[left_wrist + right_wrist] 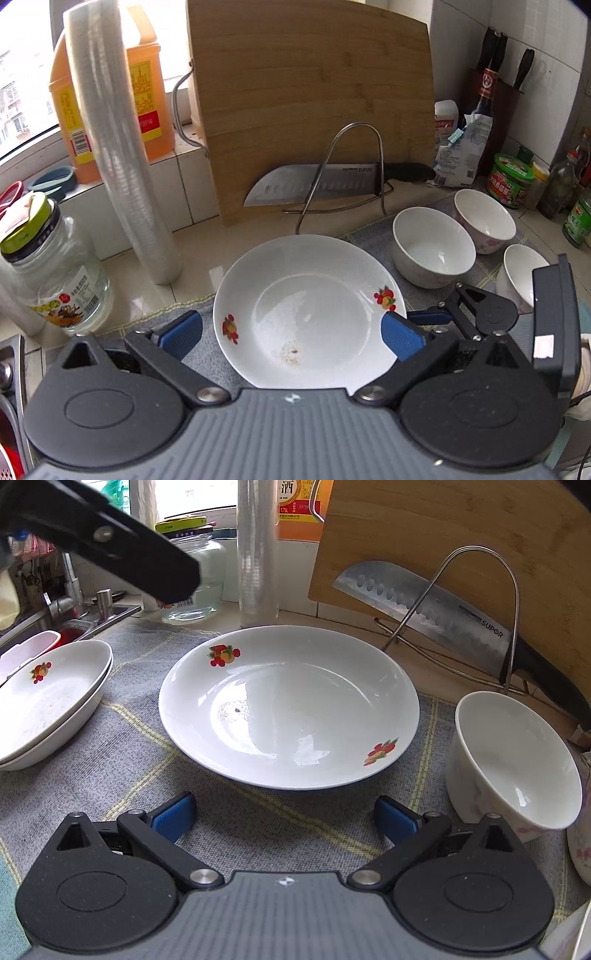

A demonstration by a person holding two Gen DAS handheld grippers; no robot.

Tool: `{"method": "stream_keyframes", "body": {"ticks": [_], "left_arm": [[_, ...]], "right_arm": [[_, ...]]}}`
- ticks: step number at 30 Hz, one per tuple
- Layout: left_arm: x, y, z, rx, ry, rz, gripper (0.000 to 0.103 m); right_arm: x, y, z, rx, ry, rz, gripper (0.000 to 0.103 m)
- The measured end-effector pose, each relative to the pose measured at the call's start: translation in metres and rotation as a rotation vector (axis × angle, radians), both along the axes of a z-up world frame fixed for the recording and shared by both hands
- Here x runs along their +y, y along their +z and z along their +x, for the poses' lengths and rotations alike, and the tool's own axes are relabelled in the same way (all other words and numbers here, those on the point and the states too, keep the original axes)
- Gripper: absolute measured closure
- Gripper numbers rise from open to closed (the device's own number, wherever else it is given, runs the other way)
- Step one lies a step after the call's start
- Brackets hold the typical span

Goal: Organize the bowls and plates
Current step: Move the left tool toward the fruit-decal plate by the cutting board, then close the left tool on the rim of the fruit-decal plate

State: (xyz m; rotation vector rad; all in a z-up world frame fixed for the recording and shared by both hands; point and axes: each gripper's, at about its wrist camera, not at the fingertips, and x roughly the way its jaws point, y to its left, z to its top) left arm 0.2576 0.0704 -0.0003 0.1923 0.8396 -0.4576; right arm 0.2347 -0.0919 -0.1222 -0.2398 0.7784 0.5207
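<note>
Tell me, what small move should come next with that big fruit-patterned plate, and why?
Probably ease the left hand-held gripper forward and close on the plate rim. Its jaws are open, the plate lies flat on the grey cloth between its blue pads, and two matching plates sit stacked to the left, a likely place for it.

Plate (288, 705): glossy white ceramic, fruit decals. Bowl (513, 760): same glaze. Mat (110, 760): coarse grey woven cloth. Cutting board (310, 96): matt bamboo. Knife blade (310, 184): brushed steel. Gripper pads (175, 814): ribbed blue rubber.
</note>
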Motion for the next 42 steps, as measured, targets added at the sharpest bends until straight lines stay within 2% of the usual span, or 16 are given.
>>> {"method": "stream_keyframes", "body": {"ticks": [3, 9, 18, 28, 42], "left_arm": [[-0.003, -0.008, 0.019, 0.047, -0.03, -0.002, 0.001], [-0.01, -0.017, 0.052, 0.063, -0.06, 0.008, 0.001], [-0.016, -0.048, 0.093, 0.135, -0.076, 0.031, 0.002], [-0.016, -0.061, 0.117, 0.182, -0.104, 0.049, 0.003], [-0.024, -0.07, 0.131, 0.253, -0.17, 0.066, 0.014]], "right_arm": [[-0.001, 0.0, 0.0, -0.005, 0.0, 0.003, 0.0], [-0.001, 0.0, 0.0, -0.007, 0.005, 0.004, 0.0], [-0.003, 0.0, -0.002, -0.016, 0.006, 0.008, 0.0], [-0.001, 0.001, 0.006, -0.006, 0.025, 0.002, 0.0], [0.003, 0.0, 0.012, -0.027, 0.033, 0.011, 0.0]]}}
